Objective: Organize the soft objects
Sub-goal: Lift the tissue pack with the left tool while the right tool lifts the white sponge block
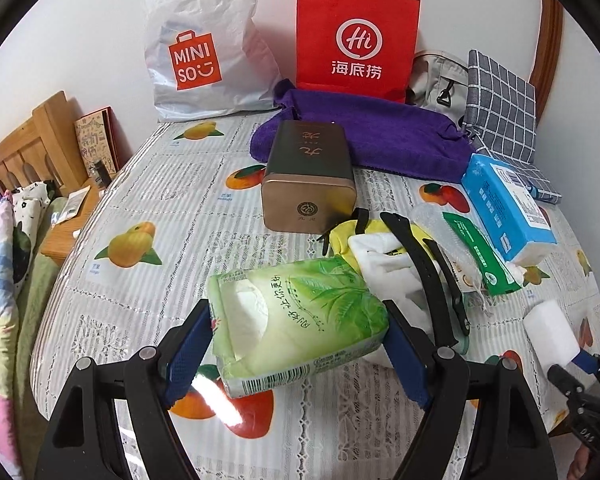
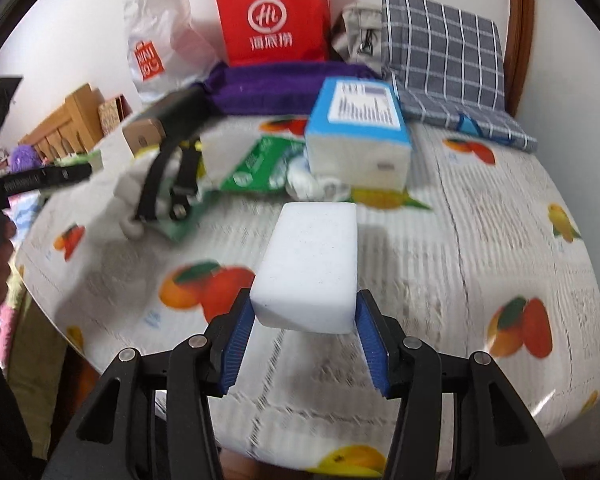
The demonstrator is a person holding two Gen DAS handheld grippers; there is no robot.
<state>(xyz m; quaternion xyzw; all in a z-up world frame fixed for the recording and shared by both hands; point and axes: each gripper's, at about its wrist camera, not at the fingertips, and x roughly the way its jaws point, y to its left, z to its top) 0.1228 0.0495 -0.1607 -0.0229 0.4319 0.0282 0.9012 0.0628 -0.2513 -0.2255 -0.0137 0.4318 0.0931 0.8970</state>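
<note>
My left gripper [image 1: 296, 340] is shut on a green tissue pack [image 1: 296, 316] and holds it just above the fruit-print tablecloth [image 1: 160, 184]. My right gripper [image 2: 304, 336] is shut on a white sponge block [image 2: 312, 268], lifted over the table; the sponge also shows in the left wrist view [image 1: 550, 336] at the right edge. Behind lie a blue tissue pack [image 1: 504, 208] [image 2: 360, 128], a green wipes pack [image 1: 480, 252] [image 2: 260, 164], a purple towel [image 1: 380, 136] [image 2: 284, 84] and a white and yellow cloth under black straps [image 1: 388, 256].
A bronze tin [image 1: 308, 176] stands mid-table. A red paper bag [image 1: 356, 36] [image 2: 272, 16], a white Miniso bag [image 1: 204, 40], a grey pouch [image 1: 440, 80] and a checked cloth bag [image 1: 500, 108] [image 2: 444, 48] line the wall. A wooden bed frame [image 1: 32, 144] and bedding are left.
</note>
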